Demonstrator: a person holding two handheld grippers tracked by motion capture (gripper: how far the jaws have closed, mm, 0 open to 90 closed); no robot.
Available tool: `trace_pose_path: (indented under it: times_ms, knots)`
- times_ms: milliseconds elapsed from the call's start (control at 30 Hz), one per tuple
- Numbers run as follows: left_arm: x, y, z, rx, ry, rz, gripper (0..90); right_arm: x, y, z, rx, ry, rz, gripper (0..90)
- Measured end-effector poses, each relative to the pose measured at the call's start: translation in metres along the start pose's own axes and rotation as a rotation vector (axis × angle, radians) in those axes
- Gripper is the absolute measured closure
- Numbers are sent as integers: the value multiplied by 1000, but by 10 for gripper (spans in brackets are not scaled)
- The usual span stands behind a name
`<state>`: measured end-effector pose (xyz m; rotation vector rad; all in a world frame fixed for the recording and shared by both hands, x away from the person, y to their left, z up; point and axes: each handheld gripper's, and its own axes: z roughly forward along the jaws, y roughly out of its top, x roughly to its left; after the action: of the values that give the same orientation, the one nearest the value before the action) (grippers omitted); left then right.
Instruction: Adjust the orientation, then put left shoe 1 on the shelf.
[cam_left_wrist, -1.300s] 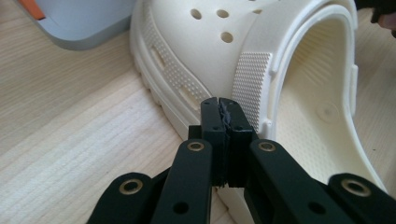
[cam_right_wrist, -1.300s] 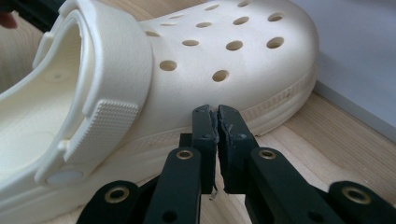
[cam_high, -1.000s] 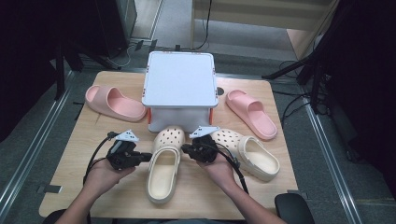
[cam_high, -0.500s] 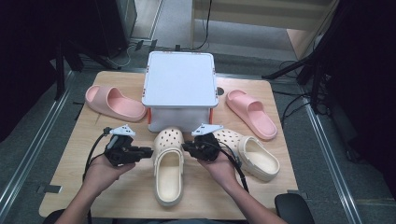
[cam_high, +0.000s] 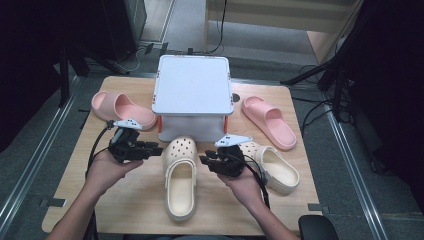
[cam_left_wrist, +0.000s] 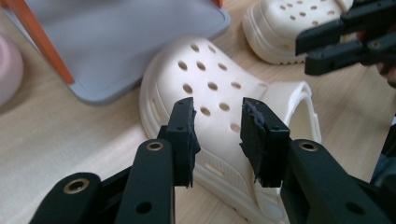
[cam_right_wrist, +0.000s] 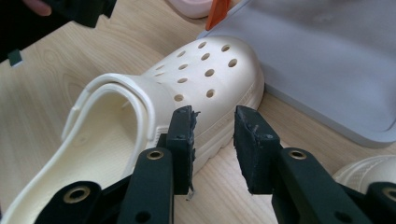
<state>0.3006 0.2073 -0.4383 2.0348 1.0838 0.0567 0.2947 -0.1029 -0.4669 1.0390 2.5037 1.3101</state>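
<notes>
Clog (cam_high: 180, 176): flat on table (cam_high: 125, 200), between left gripper (cam_high: 156, 148) and right gripper (cam_high: 204, 160); both jaws just opened, empty.

The middle clog (cam_high: 180, 176) lies between the left tool (cam_high: 152, 149) and the right tool (cam_high: 206, 161), with a bare strip of table (cam_high: 130, 200) on each side of it. Its toe touches the grey box (cam_high: 192, 100), which closes the way forward. Just right of the right tool a second clog (cam_high: 272, 167) blocks that side. Pink slides (cam_high: 122, 109) (cam_high: 270, 121) flank the box. The near table left of the middle clog is open.
</notes>
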Motion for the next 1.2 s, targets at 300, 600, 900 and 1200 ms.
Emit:
trace_pose_path:
  times_ms: [300, 600, 900, 1200]
  knots:
    - [6, 27, -1, 16, -4, 51, 728, 9, -3, -8, -7, -6, 4, 623]
    - [10, 68, -12, -24, -14, 88, 789, 20, -7, -9, 1, -2, 17, 537]
    - [20, 103, -17, -40, 16, 109, 832, 35, -15, 0, 13, 2, 15, 485]
    - [37, 109, -8, -13, 74, 113, 862, 45, -24, 18, 23, -51, 30, 431]
